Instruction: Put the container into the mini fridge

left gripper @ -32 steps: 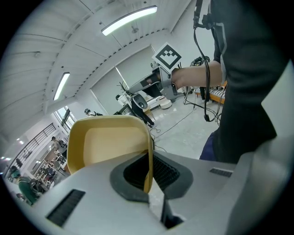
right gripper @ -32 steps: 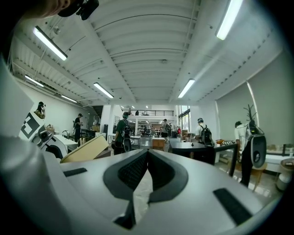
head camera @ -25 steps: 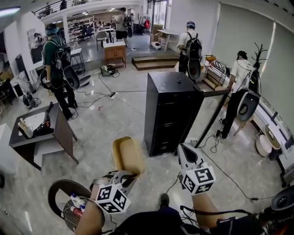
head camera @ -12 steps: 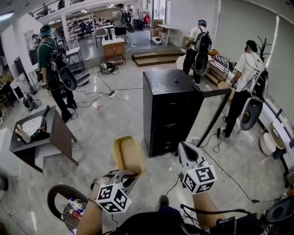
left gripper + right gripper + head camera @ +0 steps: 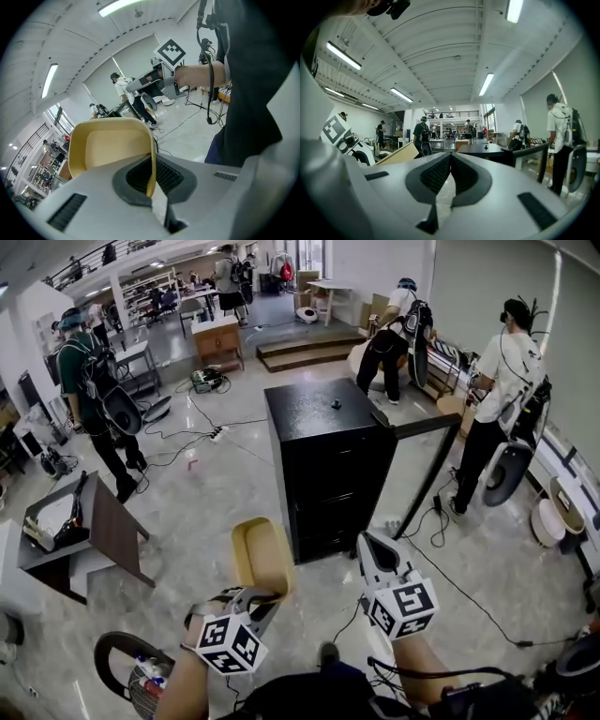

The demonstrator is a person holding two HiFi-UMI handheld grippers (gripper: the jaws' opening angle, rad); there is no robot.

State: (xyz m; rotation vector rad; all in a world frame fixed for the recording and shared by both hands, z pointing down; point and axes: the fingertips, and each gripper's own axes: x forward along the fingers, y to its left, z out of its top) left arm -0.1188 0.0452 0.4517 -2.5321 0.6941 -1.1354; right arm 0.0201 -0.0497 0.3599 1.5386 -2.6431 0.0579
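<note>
Carry step, I judge: left claw clamps the yellow container in the air short of the fridge, right claw shut, empty; next it must go through the open door.

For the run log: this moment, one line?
left claw: shut on container rim | right claw: shut, empty | mini fridge: door open

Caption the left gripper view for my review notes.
Left gripper shut on the side wall of a yellow container.
</note>
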